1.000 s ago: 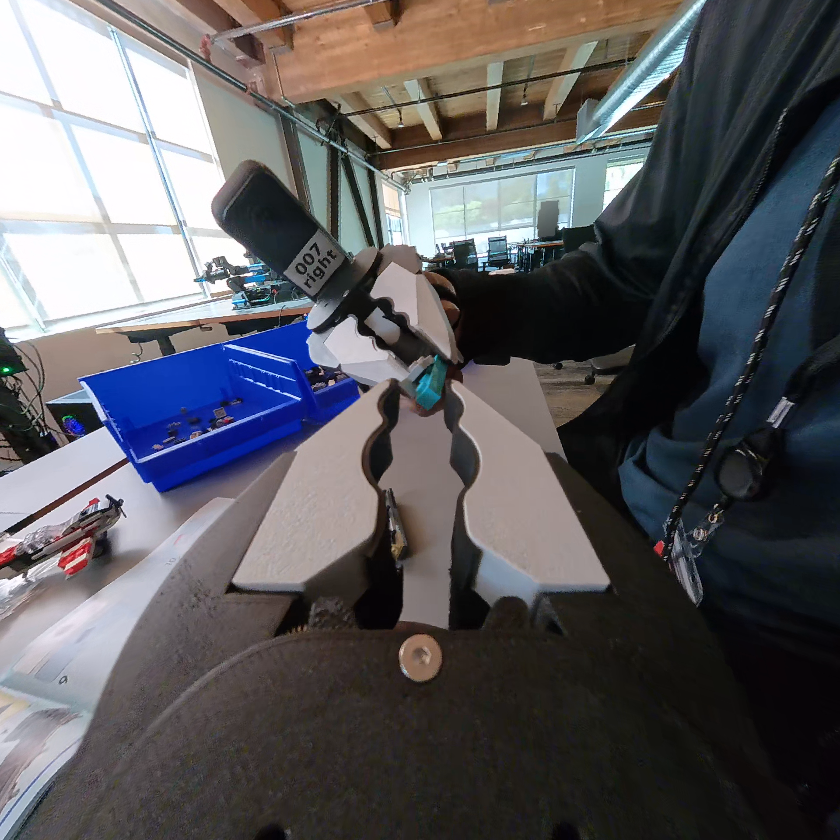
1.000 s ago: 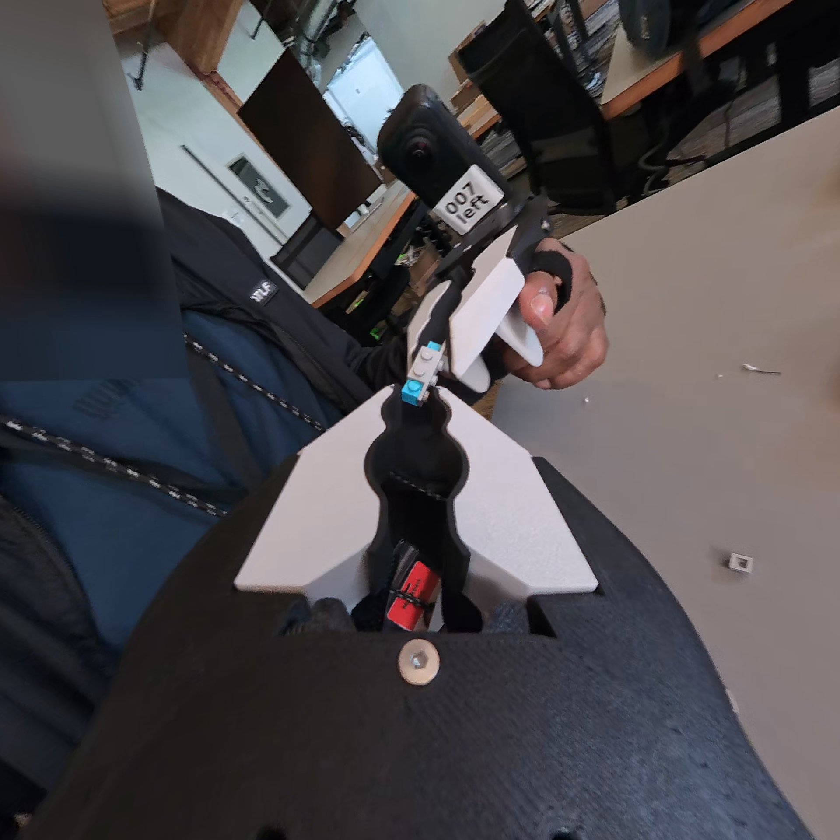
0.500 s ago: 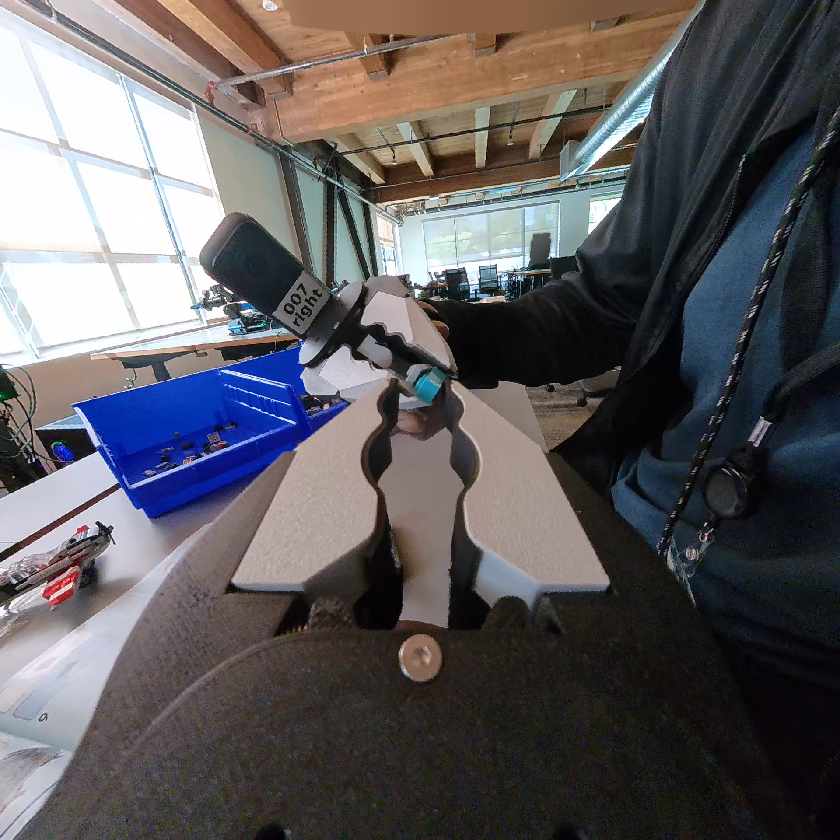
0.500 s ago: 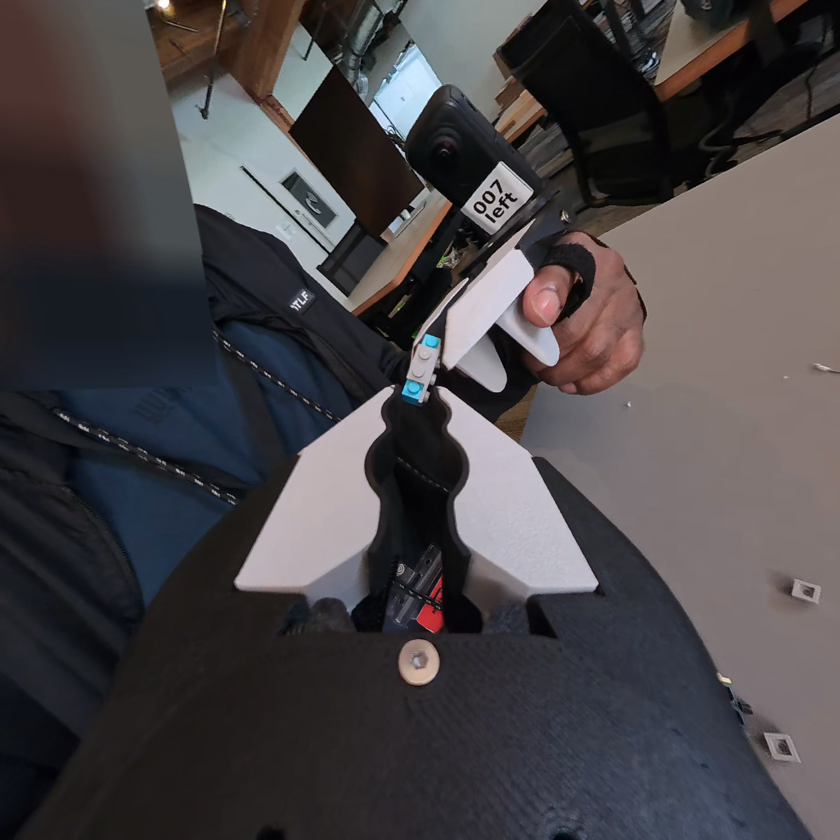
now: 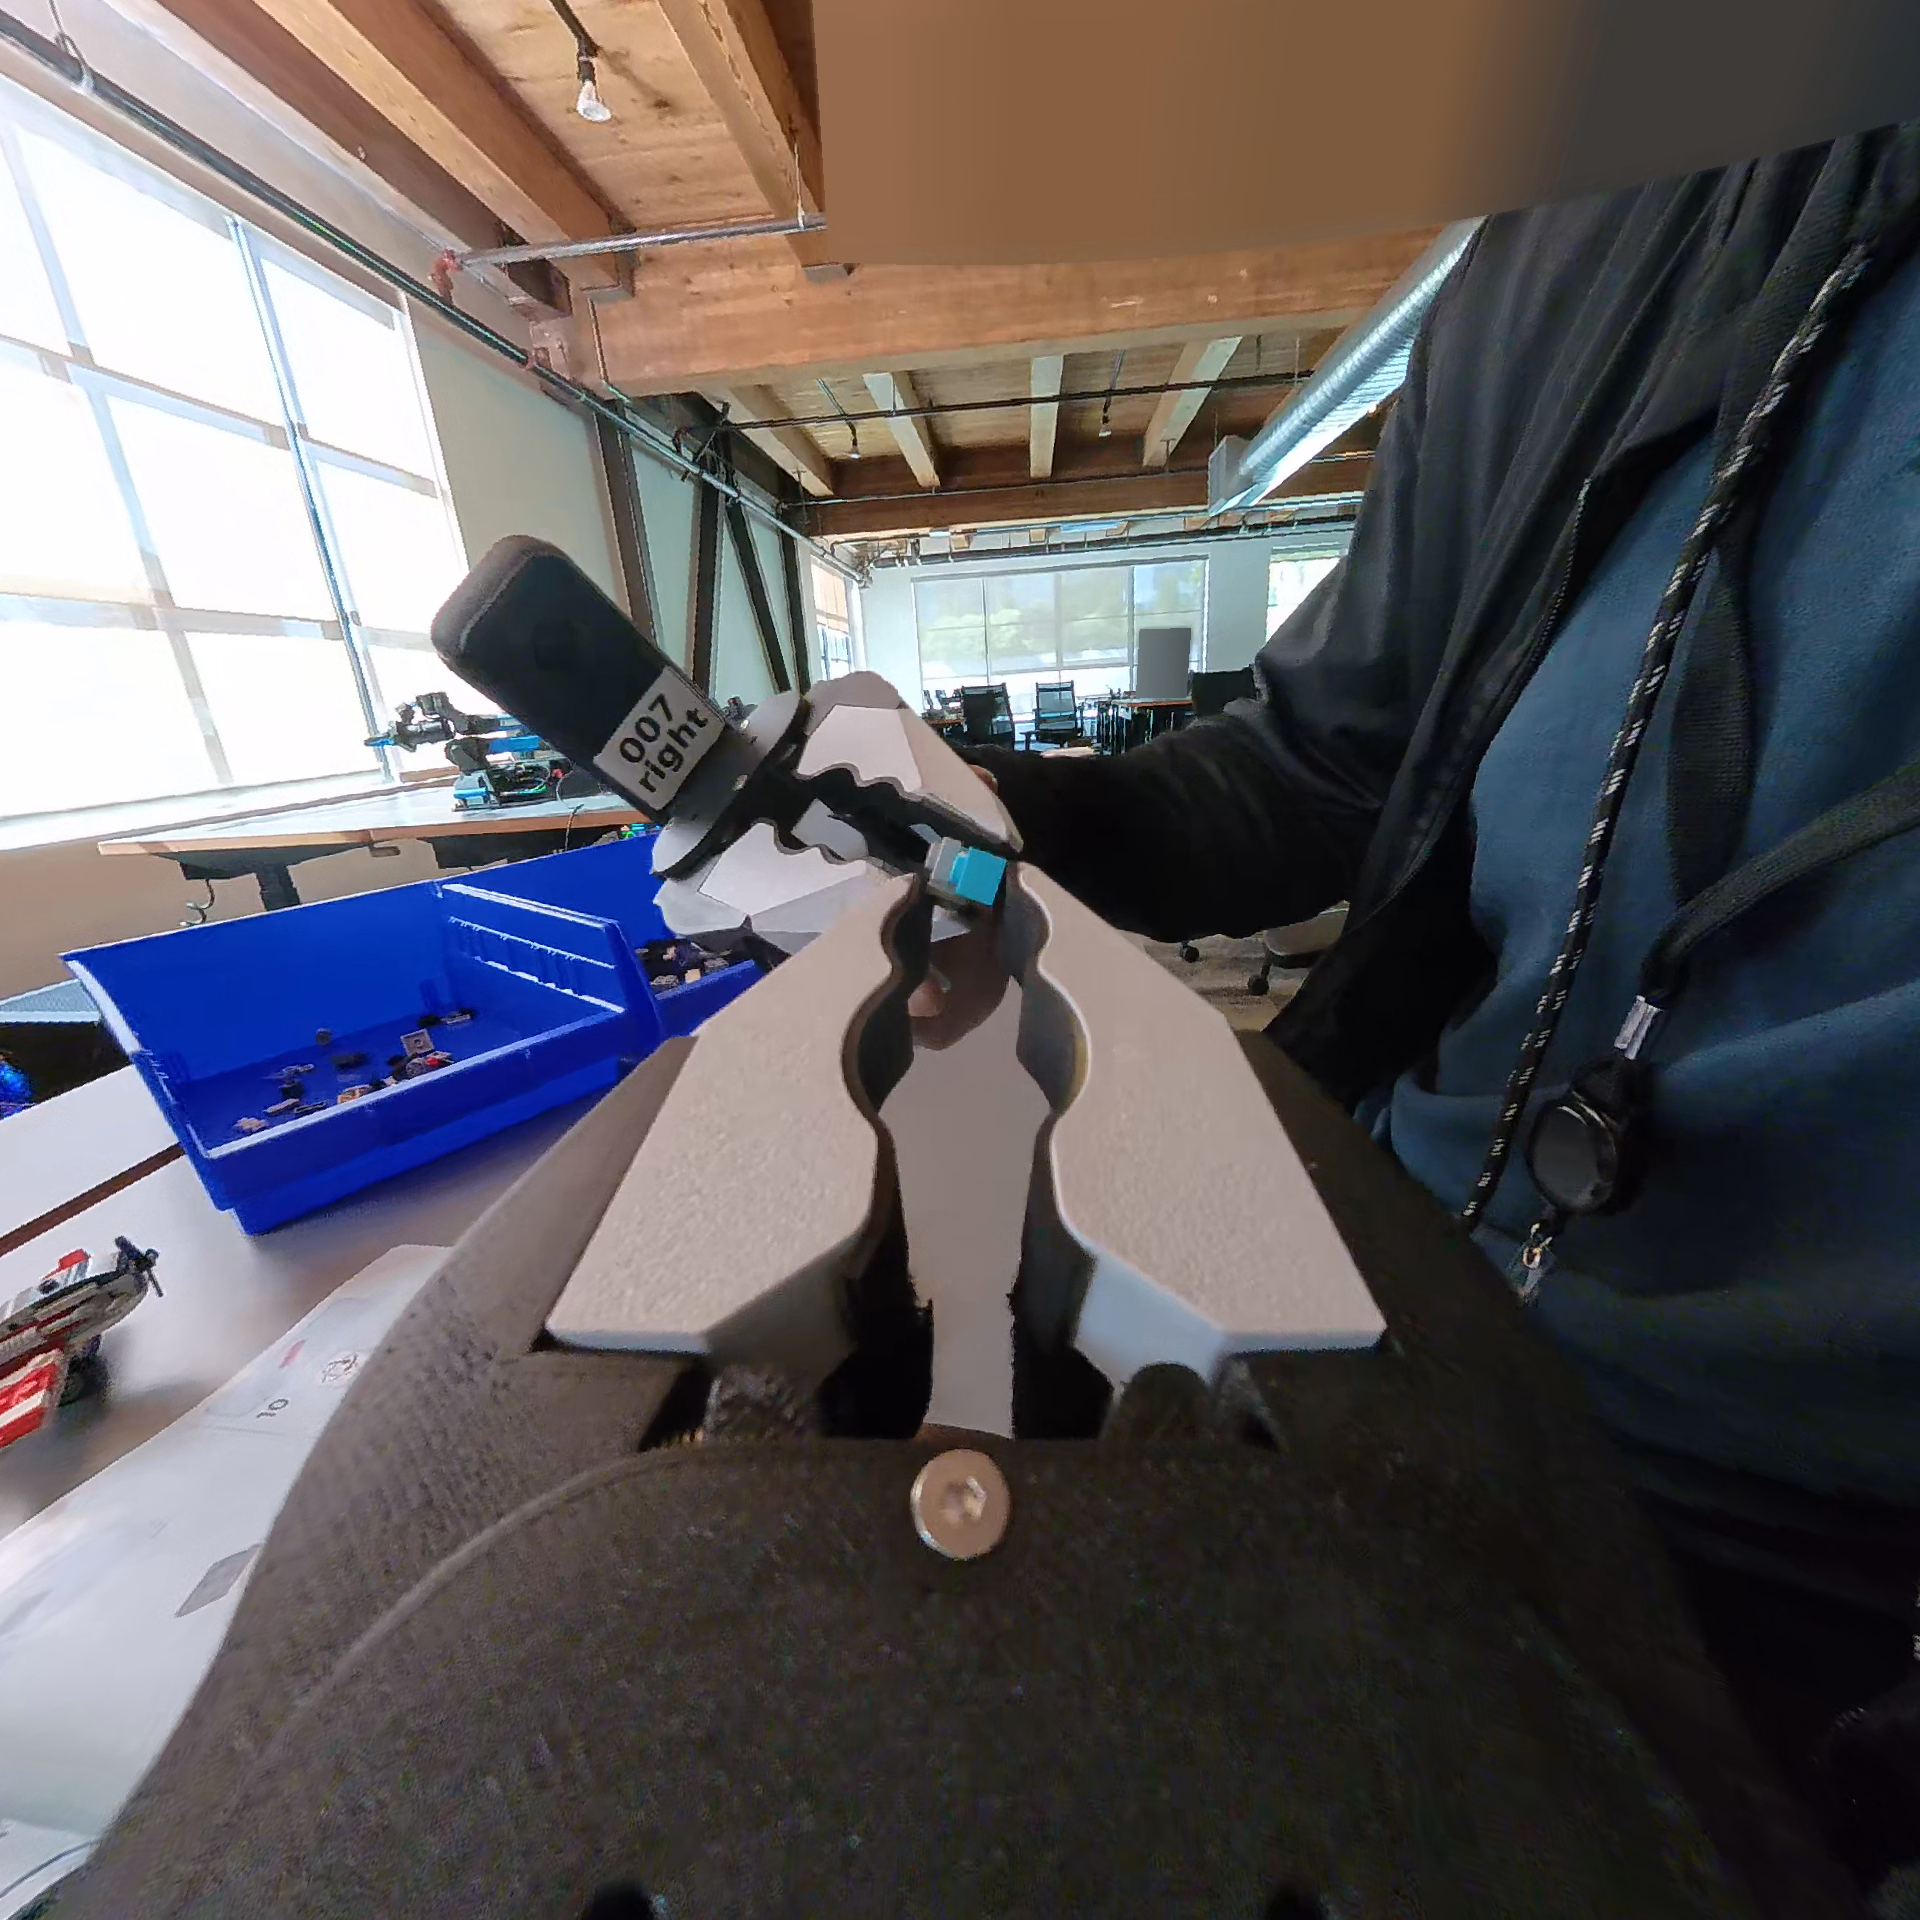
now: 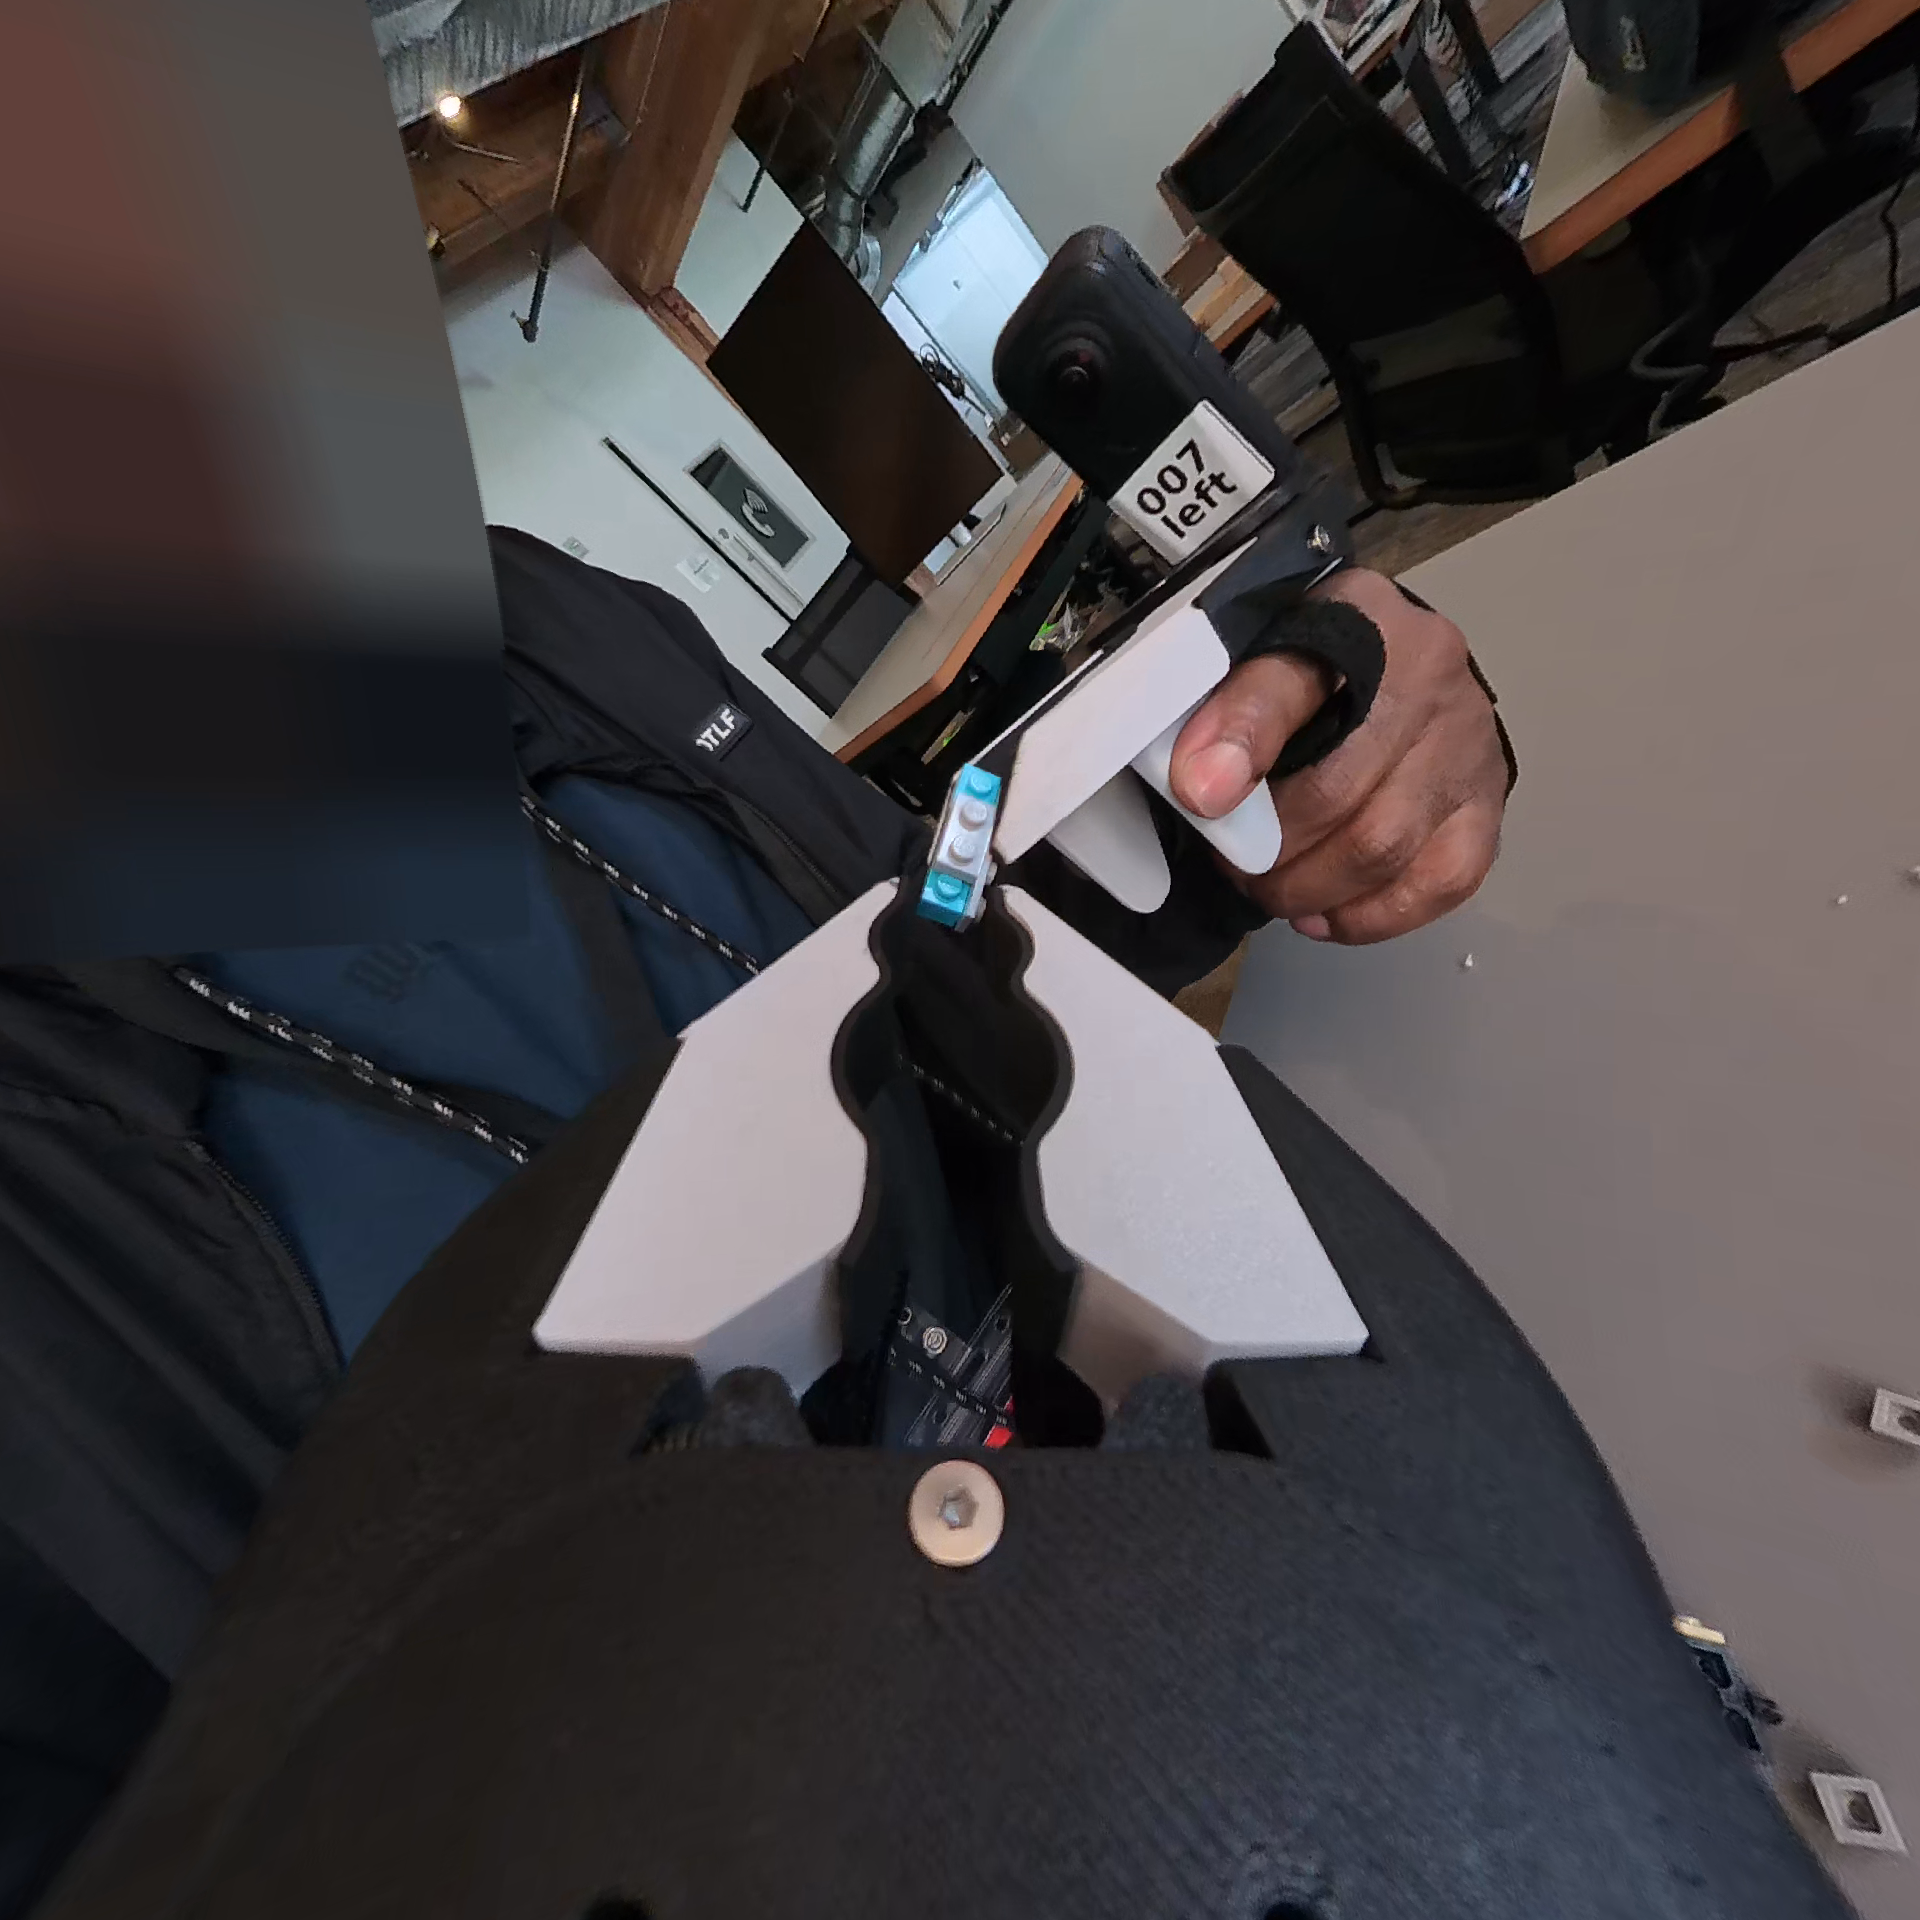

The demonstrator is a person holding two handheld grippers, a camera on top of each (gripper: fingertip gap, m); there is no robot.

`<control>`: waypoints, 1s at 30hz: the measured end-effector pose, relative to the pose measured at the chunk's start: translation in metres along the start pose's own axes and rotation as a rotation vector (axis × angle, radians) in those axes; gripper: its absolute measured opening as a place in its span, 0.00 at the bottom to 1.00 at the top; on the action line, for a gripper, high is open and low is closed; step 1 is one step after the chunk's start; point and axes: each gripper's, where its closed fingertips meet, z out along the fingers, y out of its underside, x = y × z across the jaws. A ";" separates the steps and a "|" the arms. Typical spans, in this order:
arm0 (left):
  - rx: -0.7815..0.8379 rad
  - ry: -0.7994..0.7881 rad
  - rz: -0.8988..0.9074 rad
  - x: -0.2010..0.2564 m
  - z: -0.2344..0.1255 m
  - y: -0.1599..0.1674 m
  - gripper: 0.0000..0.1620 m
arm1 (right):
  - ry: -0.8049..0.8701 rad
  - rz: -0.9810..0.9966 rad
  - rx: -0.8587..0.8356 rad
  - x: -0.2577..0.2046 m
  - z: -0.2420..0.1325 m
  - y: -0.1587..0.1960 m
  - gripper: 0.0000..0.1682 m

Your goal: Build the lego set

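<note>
A small lego piece, a grey plate with light blue ends, is held in the air between both grippers, close to the person's chest. My right gripper is shut on its lower blue end. My left gripper has its tips closed around the same piece. In the left wrist view the right gripper comes in from the upper left, tip to tip with mine. In the right wrist view the left gripper comes in from the upper right, held by a hand.
A blue bin with several small pieces stands on the grey table. A red and white partly built model and an instruction booklet lie at the left. Loose white pieces lie on the table. Both grippers' tips are close together, under 4 cm apart.
Both grippers have tilted and lifted a little while staying tip to tip on the piece. The left gripper's tips have closed in slightly.
</note>
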 end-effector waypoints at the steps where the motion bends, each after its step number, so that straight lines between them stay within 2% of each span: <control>1: 0.002 -0.001 -0.005 -0.001 0.000 0.000 0.07 | 0.004 -0.004 0.005 0.000 0.000 -0.001 0.07; 12: 0.040 -0.007 -0.006 -0.002 -0.004 -0.008 0.07 | 0.024 -0.018 0.056 -0.002 0.004 -0.009 0.08; 18: 0.066 -0.026 -0.012 -0.006 -0.008 -0.012 0.07 | 0.083 -0.095 0.107 0.000 0.005 -0.016 0.09; 24: 0.104 -0.068 -0.010 -0.013 -0.015 -0.019 0.07 | 0.222 -0.229 0.181 0.008 -0.004 -0.025 0.10; 30: 0.094 -0.142 0.009 -0.024 -0.016 -0.017 0.07 | 0.412 -0.406 0.219 0.019 -0.012 -0.028 0.19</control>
